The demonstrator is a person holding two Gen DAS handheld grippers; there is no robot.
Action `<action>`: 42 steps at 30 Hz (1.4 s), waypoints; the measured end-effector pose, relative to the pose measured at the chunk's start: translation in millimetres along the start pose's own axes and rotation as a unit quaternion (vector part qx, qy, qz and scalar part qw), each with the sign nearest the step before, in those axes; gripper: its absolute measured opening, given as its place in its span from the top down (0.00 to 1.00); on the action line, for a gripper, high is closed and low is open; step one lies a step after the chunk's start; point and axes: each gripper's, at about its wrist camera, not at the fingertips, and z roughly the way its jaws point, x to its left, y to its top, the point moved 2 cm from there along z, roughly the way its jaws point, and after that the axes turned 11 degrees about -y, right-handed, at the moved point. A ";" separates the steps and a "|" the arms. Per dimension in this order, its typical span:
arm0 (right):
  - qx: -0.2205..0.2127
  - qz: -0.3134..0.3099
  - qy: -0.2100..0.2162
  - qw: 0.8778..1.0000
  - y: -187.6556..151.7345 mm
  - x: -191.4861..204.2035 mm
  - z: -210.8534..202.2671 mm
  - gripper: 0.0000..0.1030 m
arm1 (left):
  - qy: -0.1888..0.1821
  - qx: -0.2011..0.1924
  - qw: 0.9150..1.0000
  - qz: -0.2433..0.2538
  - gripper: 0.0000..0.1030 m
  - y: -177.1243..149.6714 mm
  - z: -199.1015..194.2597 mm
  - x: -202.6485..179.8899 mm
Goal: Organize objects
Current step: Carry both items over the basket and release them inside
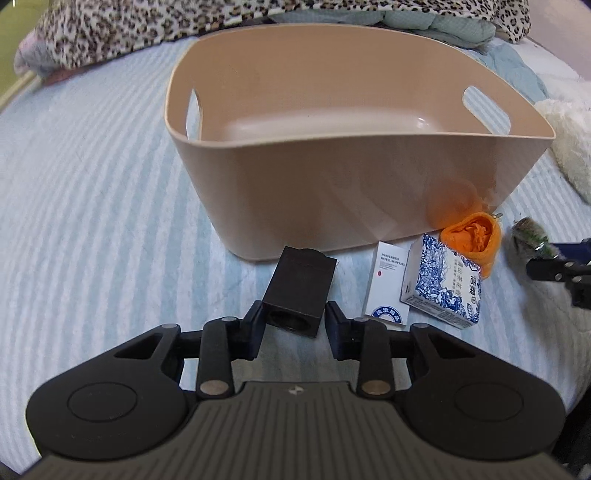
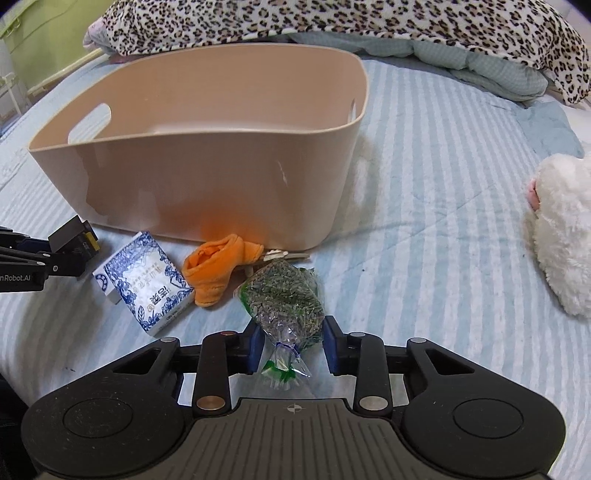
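A beige plastic bin [image 1: 354,192] with handle cut-outs stands on the striped bed; it also shows in the right wrist view [image 2: 207,177]. My left gripper [image 1: 293,319] is open, its fingers on either side of the near end of a black box [image 1: 301,291] lying on the bed. My right gripper [image 2: 290,345] is open around the tied end of a clear bag of dried herbs [image 2: 282,295]. Beside them lie a blue-and-white carton [image 1: 443,282], a small white box [image 1: 389,282] and an orange cloth pouch [image 1: 474,238].
A leopard-print blanket [image 2: 332,22] and a green quilt [image 2: 480,62] are heaped behind the bin. A white plush toy [image 2: 565,229] lies at the right. Keys [image 2: 280,254] lie by the pouch. The striped sheet [image 1: 92,184] stretches left of the bin.
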 end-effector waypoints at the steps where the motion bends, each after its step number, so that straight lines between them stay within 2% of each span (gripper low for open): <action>1: -0.002 0.003 0.001 1.000 0.9 -2.0 0.4 0.70 | 0.001 -0.001 1.000 0.003 0.65 0.3 -1.2 -1.7; 11: -0.033 0.032 0.026 0.999 2.9 -16.3 -20.7 0.71 | -0.005 -0.018 1.000 0.011 0.65 -1.6 -19.5 -10.3; 18: -0.097 0.061 0.052 0.992 11.0 -19.4 -61.0 0.71 | -0.015 -0.042 0.999 0.005 0.65 -0.4 -44.9 -16.0; 30: -0.170 0.116 0.085 0.975 34.3 -32.0 -92.8 0.71 | -0.009 -0.122 0.993 -0.005 0.65 19.8 -80.4 -26.2; 35: -0.177 0.142 0.088 0.970 49.5 -34.5 -86.5 0.71 | -0.010 -0.144 0.989 -0.019 0.65 39.3 -77.9 -28.8; 42: -0.186 0.164 0.079 0.966 70.3 -31.3 -72.7 0.71 | 0.013 -0.155 0.987 -0.031 0.65 64.7 -54.2 -29.1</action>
